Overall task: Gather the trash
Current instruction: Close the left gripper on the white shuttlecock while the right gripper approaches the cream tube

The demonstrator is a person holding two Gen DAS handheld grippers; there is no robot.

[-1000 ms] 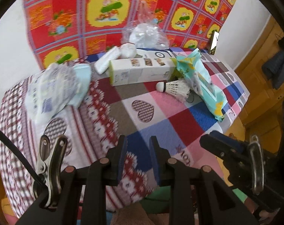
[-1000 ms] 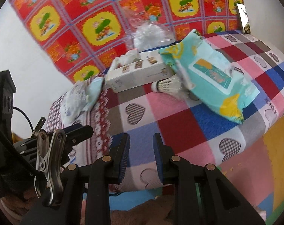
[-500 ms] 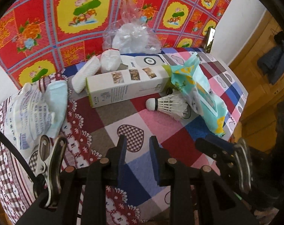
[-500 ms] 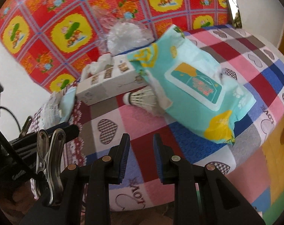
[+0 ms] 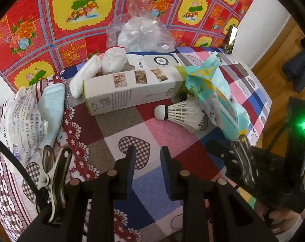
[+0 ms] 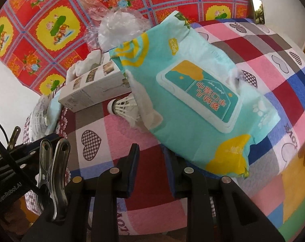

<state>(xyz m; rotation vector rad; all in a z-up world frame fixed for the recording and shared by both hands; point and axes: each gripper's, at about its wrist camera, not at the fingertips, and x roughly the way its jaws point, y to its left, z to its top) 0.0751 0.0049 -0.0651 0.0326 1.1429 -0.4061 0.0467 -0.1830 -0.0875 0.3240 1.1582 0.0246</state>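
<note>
Both hand-held grippers hang over the near edge of the bed, nothing in either. Left hand-held gripper (image 5: 146, 157): jaws parted by a narrow gap, empty, over a checked heart patch of the bedcover (image 5: 132, 125). Right hand-held gripper (image 6: 151, 157): same narrow gap, empty, its right pad just beside the near corner of the teal wipes pack (image 6: 194, 104); touching or not, can't tell.

Trash sits mid-bed toward the wall side: white carton (image 5: 130, 90) lying flat, shuttlecock (image 5: 180, 114) just in front of it with its feathers against the wipes pack, clear plastic bag (image 5: 142, 34) at the back by the red-yellow cloth, crumpled printed wrapper (image 5: 21, 119) at the left edge.

Doing it well, imo: the gap looks too narrow for the pack's body, so widen the right jaws first, take the pack by its thin near corner, lift straight so the shuttlecock isn't dragged. Left should go for carton or shuttlecock w/o crossing the right.

Left view alone shows the wrapper, the white wads (image 5: 104, 68) behind the carton, and the right unit from outside. Right view alone shows the pack's lid label and the bed's right side
</note>
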